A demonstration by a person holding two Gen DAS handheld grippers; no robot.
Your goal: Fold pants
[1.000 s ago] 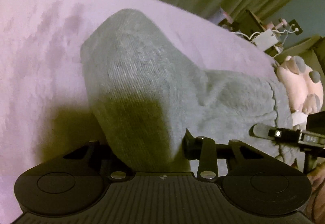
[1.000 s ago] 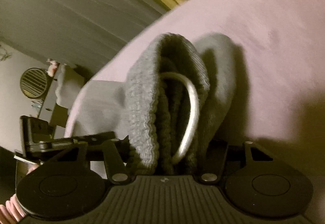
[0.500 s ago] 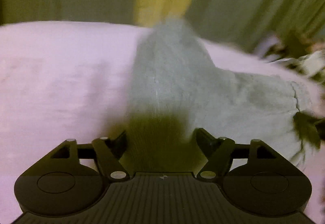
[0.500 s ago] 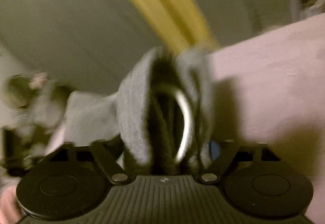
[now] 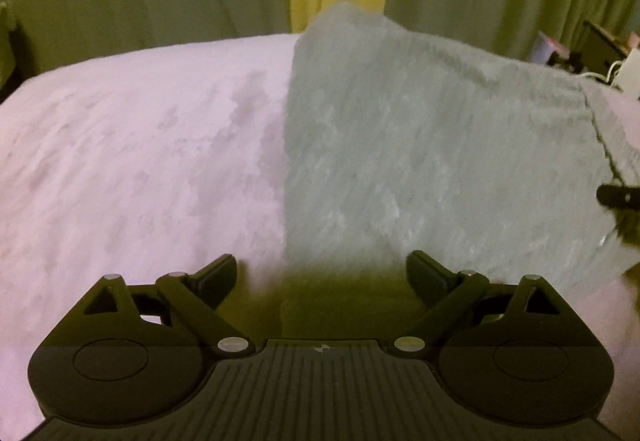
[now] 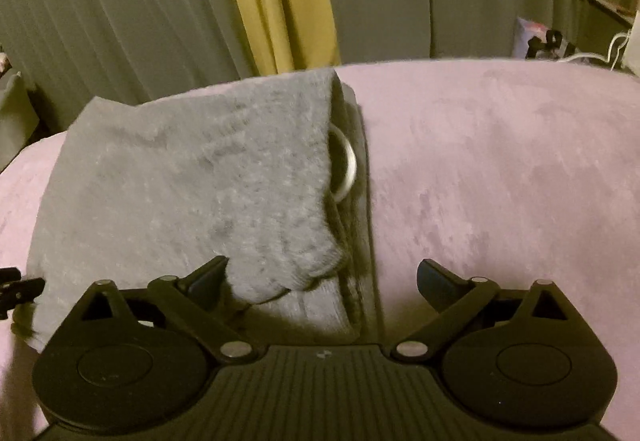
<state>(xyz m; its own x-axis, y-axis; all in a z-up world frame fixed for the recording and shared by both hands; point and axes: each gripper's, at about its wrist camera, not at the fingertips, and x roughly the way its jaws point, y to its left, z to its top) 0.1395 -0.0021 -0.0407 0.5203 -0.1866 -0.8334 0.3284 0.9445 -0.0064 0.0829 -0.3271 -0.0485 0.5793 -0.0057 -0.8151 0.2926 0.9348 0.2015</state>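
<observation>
A: What risk is posed at this stage?

B: Both tools are spread wide with nothing held: the left gripper [image 5: 322,273] at the near left edge of the folded pants [image 5: 420,145], the right gripper [image 6: 322,279] at their near right corner. If a finger is caught in the knit, the top layer may be dragged and the fold undone.

A: How is the material described?

B: The pants are seen as thick, ribbed grey fabric, stacked in a soft block on the pink blanket [image 5: 132,161]. A pale drawstring loop [image 6: 347,165] is left exposed at the right edge; snagging is judged possible. Pleated curtains [image 6: 120,1] are seen beyond.
</observation>
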